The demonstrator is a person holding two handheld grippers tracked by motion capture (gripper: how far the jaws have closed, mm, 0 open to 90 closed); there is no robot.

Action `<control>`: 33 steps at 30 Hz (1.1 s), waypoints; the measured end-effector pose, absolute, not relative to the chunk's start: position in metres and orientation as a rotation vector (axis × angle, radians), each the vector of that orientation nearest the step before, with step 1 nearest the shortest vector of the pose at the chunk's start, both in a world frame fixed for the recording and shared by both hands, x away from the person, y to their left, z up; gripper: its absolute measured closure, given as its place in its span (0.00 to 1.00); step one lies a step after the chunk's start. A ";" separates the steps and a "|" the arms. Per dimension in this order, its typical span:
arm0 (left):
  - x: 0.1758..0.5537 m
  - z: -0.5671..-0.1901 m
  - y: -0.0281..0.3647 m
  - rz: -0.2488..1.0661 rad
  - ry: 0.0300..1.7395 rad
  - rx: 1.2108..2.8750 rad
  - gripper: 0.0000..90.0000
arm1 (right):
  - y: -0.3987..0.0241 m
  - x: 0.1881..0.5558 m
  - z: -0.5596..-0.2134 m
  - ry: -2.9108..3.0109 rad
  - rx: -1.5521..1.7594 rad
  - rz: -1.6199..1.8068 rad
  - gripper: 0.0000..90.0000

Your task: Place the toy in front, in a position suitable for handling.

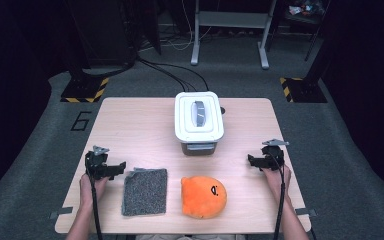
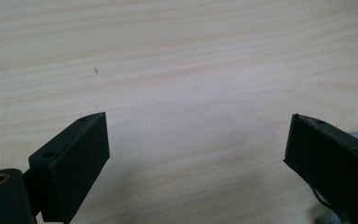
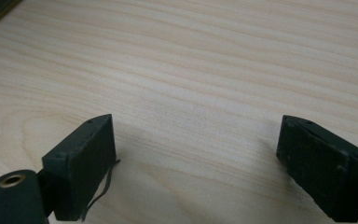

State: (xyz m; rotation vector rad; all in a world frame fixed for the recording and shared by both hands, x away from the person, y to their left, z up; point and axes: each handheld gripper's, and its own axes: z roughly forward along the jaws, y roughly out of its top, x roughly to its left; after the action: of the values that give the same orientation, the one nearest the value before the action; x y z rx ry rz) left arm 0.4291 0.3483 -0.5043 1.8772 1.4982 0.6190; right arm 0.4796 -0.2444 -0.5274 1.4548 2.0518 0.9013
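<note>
Forearms enter from the bottom edge of the high view, each hand carrying a gripper. Left gripper (image 1: 111, 169) is seen at lower left, just beside the left edge of the cloth (image 1: 145, 191); right gripper (image 1: 257, 161) sits at lower right, well apart from the plush (image 1: 203, 196). Both are held low over the table (image 1: 130, 125).

Jaw state: in the left gripper view the two black jaws stand wide apart over bare wood, nothing between them; a grey scrap at the lower right corner is taken to be the cloth edge. In the right gripper view the jaws are likewise spread wide, nothing held, only wood grain below.

Positions: cloth lies flat at lower centre-left of the high view; plush lies just right of it at lower centre, near but not touching. Box (image 1: 199, 120), white with its lid on, stands at upper centre, apart from both.

Handling, judged: cloth is expected to be light, limp and thin, lying flush on the wood, so a pinch at the near left edge or a corner is advised. Plush is judged soft, light and compressible, not fragile; a grip across its rounded body or an outer bulge should hold, with some squash expected
</note>
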 end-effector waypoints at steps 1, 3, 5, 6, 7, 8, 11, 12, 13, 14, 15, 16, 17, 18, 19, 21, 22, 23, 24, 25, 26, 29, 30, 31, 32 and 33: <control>0.431 -0.498 0.348 0.614 1.495 1.861 0.07 | -0.245 0.480 -0.527 2.058 1.451 0.907 0.11; 0.437 -0.480 0.347 0.582 1.473 1.836 0.06 | -0.246 0.480 -0.528 2.060 1.450 0.910 0.11; 0.440 -0.471 0.344 0.578 1.466 1.821 0.03 | -0.246 0.479 -0.528 2.056 1.456 0.908 0.11; 0.442 -0.465 0.342 0.565 1.461 1.818 0.02 | -0.246 0.479 -0.528 2.054 1.458 0.908 0.11; 0.442 -0.465 0.342 0.565 1.461 1.818 0.02 | -0.246 0.479 -0.528 2.054 1.458 0.908 0.11; 0.445 -0.459 0.338 0.544 1.458 1.802 0.02 | -0.246 0.479 -0.528 2.054 1.458 0.908 0.11; 0.454 -0.444 0.324 0.559 1.426 1.802 0.00 | -0.246 0.479 -0.528 2.058 1.456 0.909 0.11; 0.454 -0.444 0.324 0.559 1.426 1.802 0.00 | -0.246 0.479 -0.528 2.058 1.455 0.910 0.11; 0.458 -0.437 0.315 0.563 1.409 1.809 0.00 | -0.246 0.479 -0.528 2.059 1.455 0.910 0.11; 0.460 -0.434 0.311 0.560 1.399 1.818 0.00 | -0.247 0.479 -0.528 2.060 1.453 0.910 0.11; 0.462 -0.431 0.306 0.554 1.389 1.823 0.00 | -0.247 0.480 -0.528 2.060 1.451 0.910 0.11; 0.464 -0.428 0.301 0.556 1.377 1.831 0.00 | -0.247 0.480 -0.528 2.061 1.450 0.910 0.11; 0.467 -0.426 0.295 0.565 1.373 1.816 0.00 | -0.247 0.480 -0.528 2.063 1.451 0.912 0.11; 0.469 -0.423 0.290 0.559 1.359 1.822 0.00 | -0.247 0.480 -0.528 2.060 1.453 0.912 0.11; 0.471 -0.419 0.285 0.553 1.348 1.831 0.00 | -0.247 0.480 -0.528 2.062 1.455 0.910 0.11; 0.476 -0.413 0.273 0.556 1.319 1.833 0.00 | -0.247 0.480 -0.528 2.063 1.458 0.908 0.11; 0.476 -0.413 0.273 0.556 1.319 1.833 0.00 | -0.247 0.480 -0.528 2.063 1.458 0.908 0.11; 0.478 -0.409 0.267 0.550 1.306 1.838 0.00 | -0.247 0.480 -0.528 2.061 1.457 0.909 0.11; 0.480 -0.406 0.262 0.549 1.295 1.839 0.00 | -0.247 0.480 -0.528 2.061 1.458 0.909 0.11; 0.482 -0.404 0.256 0.553 1.282 1.847 0.00 | -0.248 0.479 -0.527 2.064 1.453 0.902 0.11; 0.484 -0.402 0.252 0.548 1.267 1.868 0.00 | -0.248 0.479 -0.527 2.064 1.453 0.902 0.11; 0.493 -0.395 0.227 0.537 1.224 1.890 0.01 | -0.248 0.479 -0.527 2.063 1.456 0.902 0.11; 0.493 -0.395 0.227 0.537 1.224 1.890 0.01 | -0.248 0.479 -0.527 2.063 1.456 0.902 0.11; 0.498 -0.394 0.215 0.534 1.205 1.895 0.01 | -0.248 0.479 -0.527 2.063 1.457 0.902 0.11; 0.498 -0.394 0.215 0.534 1.205 1.895 0.02 | -0.248 0.479 -0.527 2.063 1.457 0.902 0.11; 0.500 -0.393 0.209 0.537 1.190 1.915 0.02 | -0.248 0.480 -0.527 2.063 1.455 0.903 0.11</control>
State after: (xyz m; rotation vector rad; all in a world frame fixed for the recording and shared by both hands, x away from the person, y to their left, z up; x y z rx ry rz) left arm 0.5004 0.2086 -0.3932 1.9155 1.1903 0.5374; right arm 0.4795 -0.2477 -0.5275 1.4545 2.0630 0.9026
